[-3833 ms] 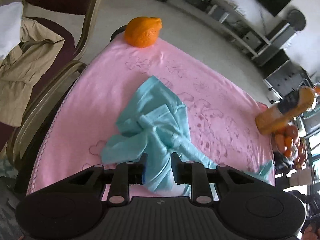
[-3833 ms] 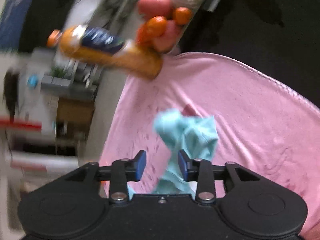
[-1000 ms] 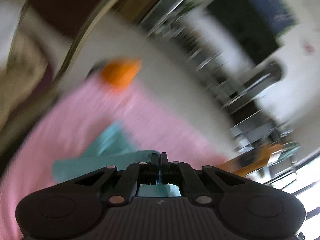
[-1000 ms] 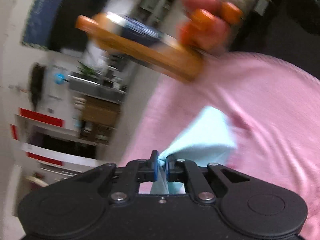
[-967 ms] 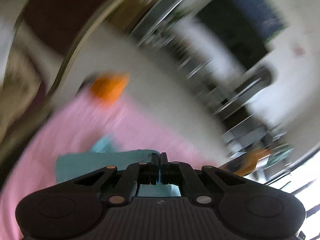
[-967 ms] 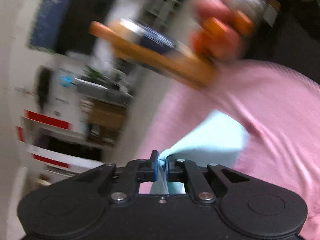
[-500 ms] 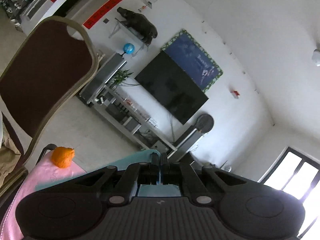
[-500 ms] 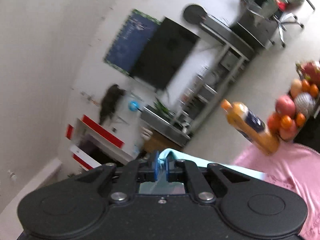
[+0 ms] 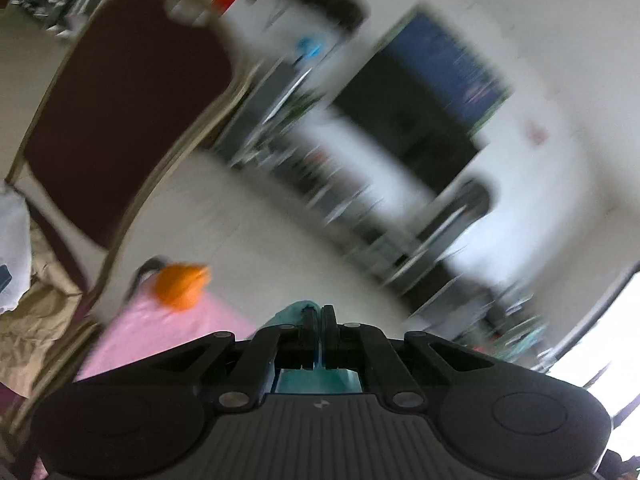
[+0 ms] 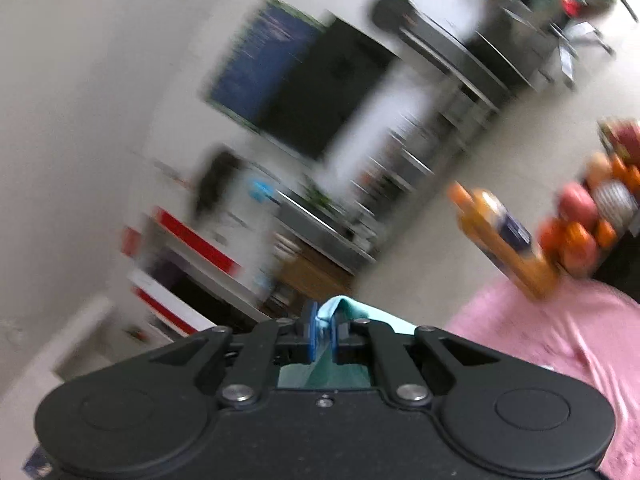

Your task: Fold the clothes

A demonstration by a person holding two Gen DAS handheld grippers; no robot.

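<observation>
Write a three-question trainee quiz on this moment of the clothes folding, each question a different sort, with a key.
1. True or false: both the left gripper and the right gripper are shut on the teal garment.
2. Multiple choice: in the right wrist view, the orange bottle stands on: A) the pink cloth; B) the floor; C) a chair seat.
3. Fill in: in the left wrist view, the orange object sits at the far edge of the ____ cloth, beside the dark red chair.

Key: 1 true; 2 A; 3 pink.
</observation>
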